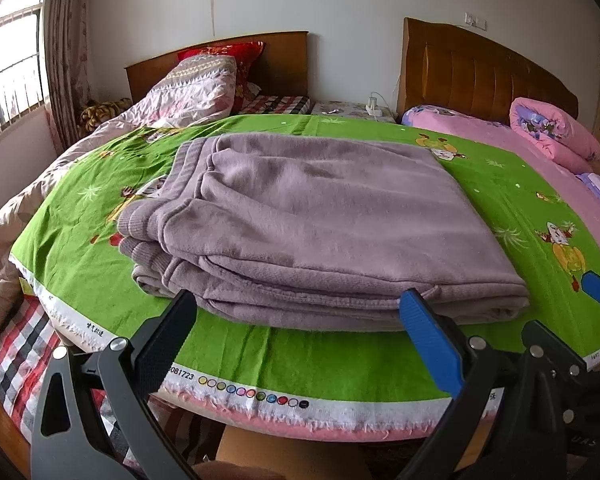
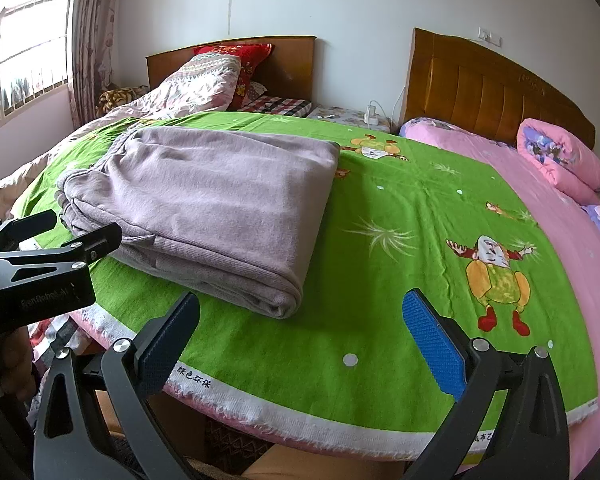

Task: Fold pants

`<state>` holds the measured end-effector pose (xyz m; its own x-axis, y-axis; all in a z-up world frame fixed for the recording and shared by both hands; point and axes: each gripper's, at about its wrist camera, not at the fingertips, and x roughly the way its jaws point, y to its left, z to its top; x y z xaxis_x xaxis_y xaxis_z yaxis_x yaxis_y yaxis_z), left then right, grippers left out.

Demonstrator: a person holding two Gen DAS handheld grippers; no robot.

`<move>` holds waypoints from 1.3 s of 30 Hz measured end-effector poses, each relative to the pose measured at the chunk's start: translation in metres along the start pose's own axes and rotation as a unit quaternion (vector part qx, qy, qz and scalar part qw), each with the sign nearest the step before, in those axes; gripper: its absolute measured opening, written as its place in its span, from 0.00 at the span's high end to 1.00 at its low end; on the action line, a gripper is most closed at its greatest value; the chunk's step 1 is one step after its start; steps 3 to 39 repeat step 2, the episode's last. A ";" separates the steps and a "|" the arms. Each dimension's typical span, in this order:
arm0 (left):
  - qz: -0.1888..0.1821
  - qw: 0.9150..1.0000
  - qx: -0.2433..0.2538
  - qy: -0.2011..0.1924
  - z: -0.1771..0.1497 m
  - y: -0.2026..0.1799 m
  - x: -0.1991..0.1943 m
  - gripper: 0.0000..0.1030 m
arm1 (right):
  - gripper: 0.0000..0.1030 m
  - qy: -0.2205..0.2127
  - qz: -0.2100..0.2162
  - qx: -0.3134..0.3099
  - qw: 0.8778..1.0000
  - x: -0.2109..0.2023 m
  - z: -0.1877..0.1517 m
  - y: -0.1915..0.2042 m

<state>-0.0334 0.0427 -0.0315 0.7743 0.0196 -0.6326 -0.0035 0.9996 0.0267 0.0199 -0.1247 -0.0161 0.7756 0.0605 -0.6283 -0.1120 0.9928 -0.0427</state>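
The mauve fleece pants point(image 1: 300, 224) lie folded in a thick flat stack on the green cartoon sheet point(image 1: 308, 360), waistband and cuffs at the left. My left gripper point(image 1: 300, 304) is open, its fingertips at the stack's near edge, holding nothing. In the right wrist view the pants point(image 2: 220, 208) lie to the left. My right gripper point(image 2: 300, 304) is open and empty over bare green sheet point(image 2: 400, 240), just right of the stack's near corner. The left gripper point(image 2: 76, 236) also shows at the left edge there.
The sheet's white printed hem point(image 1: 260, 396) marks the near bed edge. A rumpled quilt point(image 1: 188, 92) and red pillow lie at the back left. A pink bed point(image 2: 540, 208) with a rolled pink quilt point(image 2: 560, 160) is on the right. Wooden headboards stand behind.
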 end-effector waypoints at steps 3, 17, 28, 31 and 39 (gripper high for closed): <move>0.000 1.000 0.001 -0.002 0.000 0.000 -0.001 0.02 | 0.04 0.000 0.000 0.000 1.000 0.000 0.000 0.001; 0.000 1.000 0.001 -0.002 0.000 0.000 -0.001 0.02 | 0.04 0.000 0.000 0.000 1.000 0.000 0.000 0.001; 0.000 1.000 0.001 -0.002 0.000 0.000 -0.001 0.02 | 0.04 0.000 0.000 0.000 1.000 0.000 0.000 0.001; 0.000 1.000 0.001 -0.002 0.000 0.000 -0.001 0.02 | 0.04 0.000 0.000 0.000 1.000 0.000 0.000 0.001; 0.000 1.000 0.001 -0.002 0.000 0.000 -0.001 0.02 | 0.04 0.000 0.000 0.000 1.000 0.000 0.000 0.001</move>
